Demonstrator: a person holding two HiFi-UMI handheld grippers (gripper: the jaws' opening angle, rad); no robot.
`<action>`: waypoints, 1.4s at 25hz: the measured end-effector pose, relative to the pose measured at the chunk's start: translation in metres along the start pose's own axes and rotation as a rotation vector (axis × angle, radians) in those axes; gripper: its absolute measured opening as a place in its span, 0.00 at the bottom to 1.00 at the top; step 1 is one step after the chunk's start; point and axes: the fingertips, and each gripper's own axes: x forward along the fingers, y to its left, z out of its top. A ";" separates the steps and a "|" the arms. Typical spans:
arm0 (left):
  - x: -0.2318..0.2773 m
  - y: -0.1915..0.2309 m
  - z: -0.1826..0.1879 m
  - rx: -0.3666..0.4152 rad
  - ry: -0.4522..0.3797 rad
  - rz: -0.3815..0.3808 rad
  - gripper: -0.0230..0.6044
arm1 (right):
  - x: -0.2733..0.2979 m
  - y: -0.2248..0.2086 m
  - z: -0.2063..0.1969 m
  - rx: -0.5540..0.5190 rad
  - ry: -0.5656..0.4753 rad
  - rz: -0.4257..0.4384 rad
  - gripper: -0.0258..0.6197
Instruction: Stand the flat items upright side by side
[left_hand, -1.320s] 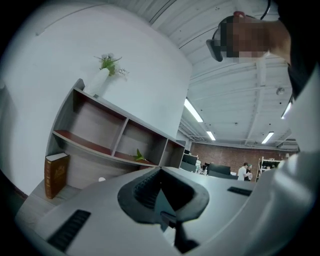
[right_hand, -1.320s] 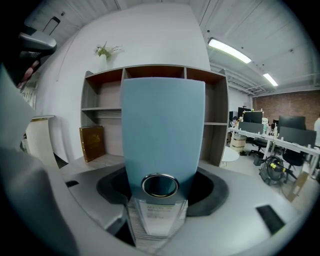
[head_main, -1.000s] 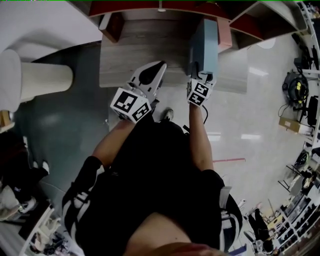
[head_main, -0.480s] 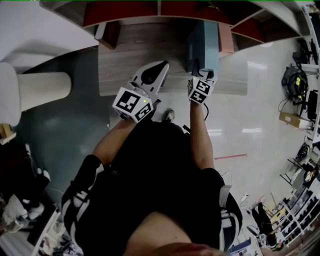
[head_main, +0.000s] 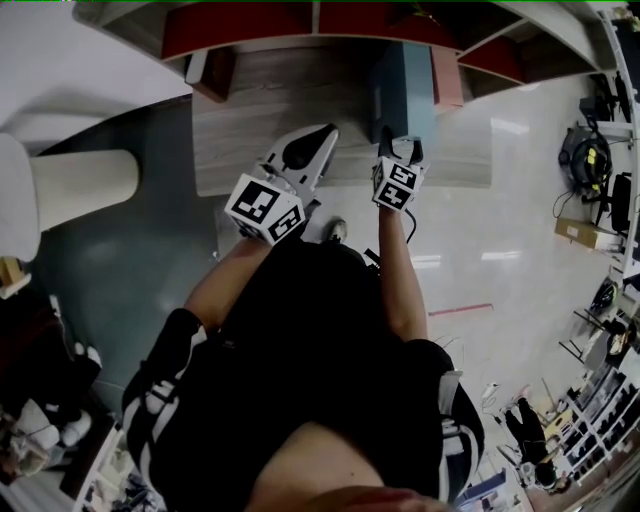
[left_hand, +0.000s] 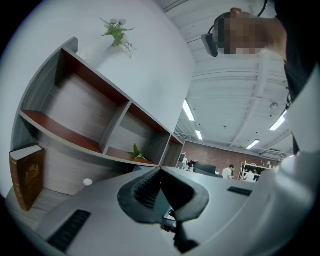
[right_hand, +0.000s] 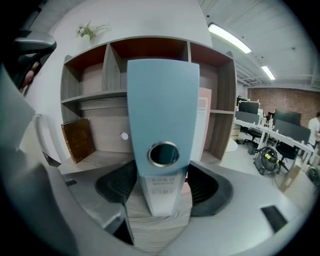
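Note:
A light blue binder (right_hand: 162, 100) stands upright on the wooden shelf board (right_hand: 150, 220), spine toward me, with a round finger hole and a white label. My right gripper (right_hand: 162, 182) has it between its jaws, which are opening, and the pads stand just off its sides. In the head view the blue binder (head_main: 405, 85) rises right in front of the right gripper (head_main: 402, 145). A pink binder (right_hand: 204, 120) stands upright close behind it on the right. My left gripper (head_main: 312, 140) is shut and empty, held to the left, its tip (left_hand: 161, 172) pointing up at the shelves.
A brown book (right_hand: 77, 140) leans upright at the shelf's left end. The shelf unit (left_hand: 115, 135) has red-lined compartments above. A white round pillar (head_main: 85, 180) lies to the left. Shiny floor (head_main: 500, 230) spreads on the right. The person's legs (head_main: 300, 330) fill the lower middle.
The right gripper's jaws have spread a little around the blue binder. The left gripper has stayed shut and nearly still.

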 end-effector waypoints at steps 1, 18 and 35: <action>0.000 0.000 -0.001 -0.003 0.001 -0.004 0.07 | -0.003 0.001 -0.007 0.010 0.018 0.008 0.54; -0.009 0.014 -0.008 -0.034 0.008 0.025 0.07 | 0.017 0.011 -0.038 0.107 0.146 -0.009 0.22; -0.010 0.040 -0.004 -0.046 0.013 0.074 0.07 | 0.062 0.012 -0.008 0.119 0.134 -0.014 0.23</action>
